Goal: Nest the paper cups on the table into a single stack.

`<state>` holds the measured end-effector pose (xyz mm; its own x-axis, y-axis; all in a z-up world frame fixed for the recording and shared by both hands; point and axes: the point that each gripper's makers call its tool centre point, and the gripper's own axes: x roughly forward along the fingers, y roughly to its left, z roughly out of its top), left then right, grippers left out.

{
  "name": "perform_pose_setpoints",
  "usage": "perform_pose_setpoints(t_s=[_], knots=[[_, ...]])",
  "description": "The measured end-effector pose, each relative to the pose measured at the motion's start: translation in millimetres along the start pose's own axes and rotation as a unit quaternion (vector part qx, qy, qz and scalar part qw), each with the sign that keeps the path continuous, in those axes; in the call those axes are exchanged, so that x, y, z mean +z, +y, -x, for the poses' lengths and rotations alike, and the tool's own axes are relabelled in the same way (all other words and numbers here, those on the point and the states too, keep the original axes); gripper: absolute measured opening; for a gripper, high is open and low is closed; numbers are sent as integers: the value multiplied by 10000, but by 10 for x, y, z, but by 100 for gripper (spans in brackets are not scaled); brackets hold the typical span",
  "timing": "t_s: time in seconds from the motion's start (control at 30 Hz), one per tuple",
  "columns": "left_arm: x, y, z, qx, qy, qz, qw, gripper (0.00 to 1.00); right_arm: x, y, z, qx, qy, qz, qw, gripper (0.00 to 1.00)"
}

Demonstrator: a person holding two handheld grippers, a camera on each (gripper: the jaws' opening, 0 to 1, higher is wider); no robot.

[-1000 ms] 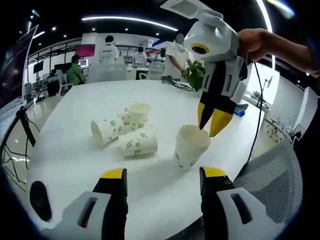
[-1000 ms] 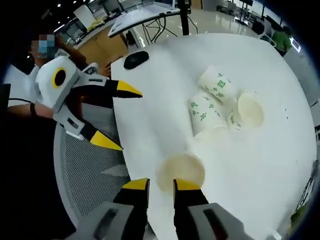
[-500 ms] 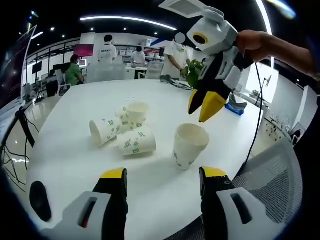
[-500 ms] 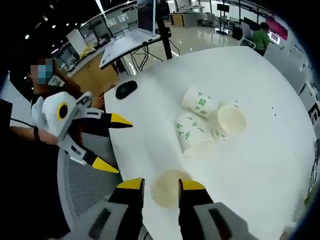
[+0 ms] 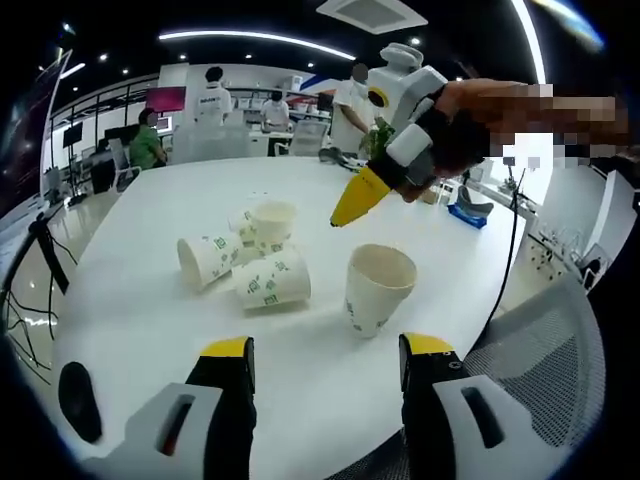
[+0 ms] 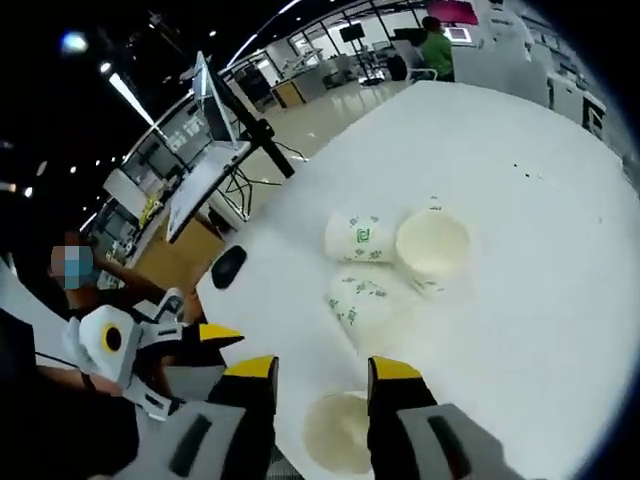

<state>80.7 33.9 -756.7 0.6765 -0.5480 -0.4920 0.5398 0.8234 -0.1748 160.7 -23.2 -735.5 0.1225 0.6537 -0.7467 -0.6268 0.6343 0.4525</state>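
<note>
White round table (image 5: 150,300): upright paper cup (image 5: 376,290) near the front edge, bare surface around it; cluster of toppled cups (image 5: 245,262) well apart toward centre. Left gripper (image 5: 325,360): jaws spread, empty. Right gripper (image 6: 320,375): spread, empty; since a second ago it has let go of the cup rim and lifted away

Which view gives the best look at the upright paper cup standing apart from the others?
The left gripper view: the upright paper cup stands whole there, with its open rim, side wall and green print visible. In the right gripper view the same cup sits at the bottom edge between the right gripper's fingers, seen from above, mostly just its rim and inside.
</note>
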Motion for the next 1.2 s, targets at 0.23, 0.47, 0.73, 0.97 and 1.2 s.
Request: perform_pose_setpoints(t_s=[0.23, 0.47, 0.73, 0.97, 1.2], knots=[[3, 3, 8, 17, 19, 27, 10000, 57, 55, -203, -179, -159, -1, -157, 9998, 34], [-4, 20, 2, 48, 40, 58, 10000, 57, 22, -183, -390, -120, 128, -354, 9992, 34], [-8, 46, 13, 101, 54, 122, 9999, 57, -26, -249, -600, -123, 184, -558, 9982, 34], [-16, 63, 6, 119, 72, 166, 9998, 57, 24, -280, -716, -10, 106, -728, 9973, 34], [-17, 79, 7, 143, 81, 214, 9996, 57, 3, -289, -833, 121, 127, -953, 9953, 34]])
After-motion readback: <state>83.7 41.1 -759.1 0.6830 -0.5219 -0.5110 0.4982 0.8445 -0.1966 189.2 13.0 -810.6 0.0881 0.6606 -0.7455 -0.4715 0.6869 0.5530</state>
